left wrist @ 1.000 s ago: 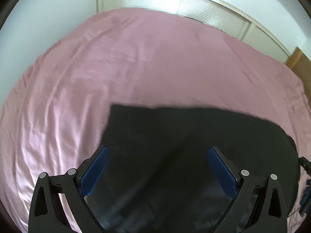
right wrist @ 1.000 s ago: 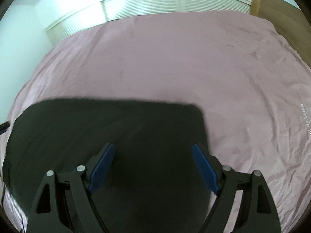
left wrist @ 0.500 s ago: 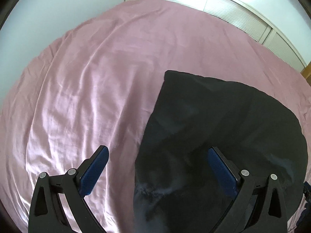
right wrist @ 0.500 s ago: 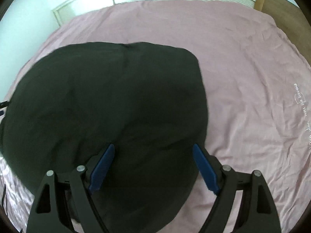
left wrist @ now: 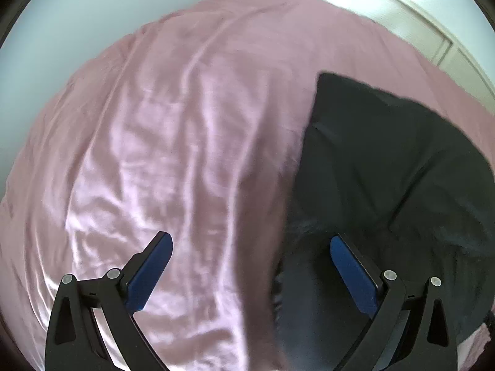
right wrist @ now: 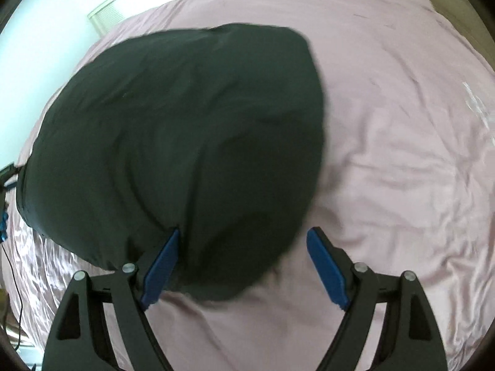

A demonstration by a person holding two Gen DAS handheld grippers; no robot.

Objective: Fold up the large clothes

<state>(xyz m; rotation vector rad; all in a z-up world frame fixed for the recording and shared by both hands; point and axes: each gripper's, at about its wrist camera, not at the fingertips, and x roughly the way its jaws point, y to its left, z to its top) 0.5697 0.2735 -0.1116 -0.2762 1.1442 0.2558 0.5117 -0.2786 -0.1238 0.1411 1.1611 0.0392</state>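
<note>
**Both hand-held grippers wide open over the bed**

Our left hand-held gripper (left wrist: 250,266) and right hand-held gripper (right wrist: 243,259) are wide open and hold nothing. We see the black cloth (right wrist: 185,130) lying on the pink bed sheet (left wrist: 185,123), just under our blue pads (right wrist: 161,266).

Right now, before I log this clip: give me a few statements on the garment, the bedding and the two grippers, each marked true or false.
1. The black garment lies on a pink bed sheet. True.
2. The right gripper is clamped shut on the cloth. False: its jaws stand wide open, with only the garment's near edge lying between them.
3. The left gripper is open. True.
4. In the left wrist view the garment fills the left half. False: it sits on the right, with bare sheet on the left.
5. The sheet is smooth and flat. False: it is wrinkled.
</note>
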